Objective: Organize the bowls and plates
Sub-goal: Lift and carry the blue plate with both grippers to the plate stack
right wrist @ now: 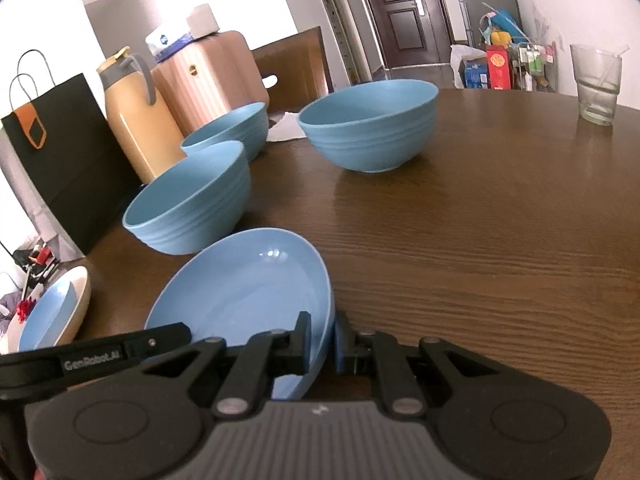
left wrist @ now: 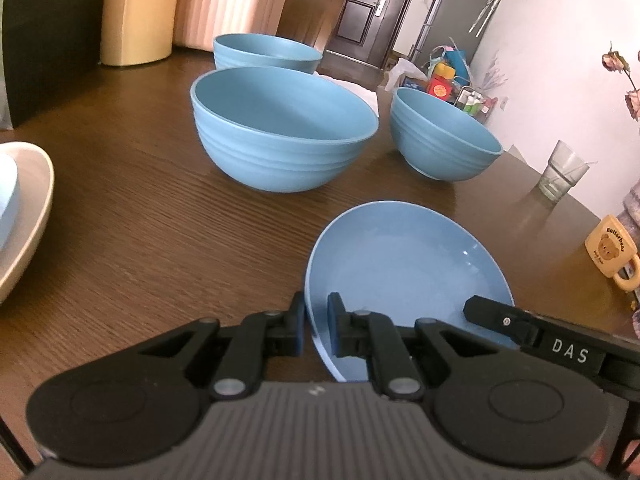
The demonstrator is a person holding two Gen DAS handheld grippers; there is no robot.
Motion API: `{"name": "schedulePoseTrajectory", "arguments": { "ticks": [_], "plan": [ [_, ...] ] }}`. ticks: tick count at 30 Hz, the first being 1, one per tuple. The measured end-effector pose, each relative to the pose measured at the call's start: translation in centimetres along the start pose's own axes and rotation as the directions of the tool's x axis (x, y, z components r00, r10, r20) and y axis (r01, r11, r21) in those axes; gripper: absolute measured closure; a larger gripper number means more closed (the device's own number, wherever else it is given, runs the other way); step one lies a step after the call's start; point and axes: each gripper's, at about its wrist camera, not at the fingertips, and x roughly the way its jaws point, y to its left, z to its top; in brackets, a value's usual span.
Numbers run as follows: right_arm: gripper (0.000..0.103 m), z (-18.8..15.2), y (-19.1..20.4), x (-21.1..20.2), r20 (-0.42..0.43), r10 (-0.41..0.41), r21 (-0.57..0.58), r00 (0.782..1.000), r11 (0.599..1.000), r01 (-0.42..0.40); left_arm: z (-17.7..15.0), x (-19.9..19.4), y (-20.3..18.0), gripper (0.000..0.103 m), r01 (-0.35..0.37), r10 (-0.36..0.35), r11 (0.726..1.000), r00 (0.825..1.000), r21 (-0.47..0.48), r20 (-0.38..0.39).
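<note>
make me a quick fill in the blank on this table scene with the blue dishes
1. Both grippers are shut on the rim of the same blue ____.
2. The left gripper and right gripper clamp opposite sides of its ____.
3. The number of blue bowls standing on the table is ____.
4. The clear glass holds a ____.

Missing words: plate; rim; three; straw

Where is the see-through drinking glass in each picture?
Left wrist view: the glass stands at the right edge, on the table, right of the blue bowls.
Right wrist view: the glass stands at the top right, far across the table.
Shared landmark: the dark door in the background.
</note>
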Motion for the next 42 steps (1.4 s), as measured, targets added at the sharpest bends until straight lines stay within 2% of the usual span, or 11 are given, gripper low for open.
{"name": "schedulePoseTrajectory", "arguments": {
  "ticks": [15,31,42],
  "plan": [
    [0.093,-0.6,2.6,-1.5,0.015,0.000,-0.014,1.000,1.000,0.000,0.3,-2.9,1.1,0.091,-0.016,0.015,0.999,1.000,0.031,0.028],
    [0.092,0.0,8.1,-3.3,0.031,0.021,-0.043,0.999,0.999,-0.020,0.7,-7.4,4.4,0.091,-0.018,0.019,1.000,0.997,-0.018,0.074],
    [0.092,0.1,12.5,-2.9,0.021,0.052,-0.084,0.998,0.995,-0.050,1.1,-10.3,8.0,0.091,-0.042,0.047,0.997,0.994,-0.057,0.100]
  ]
}}
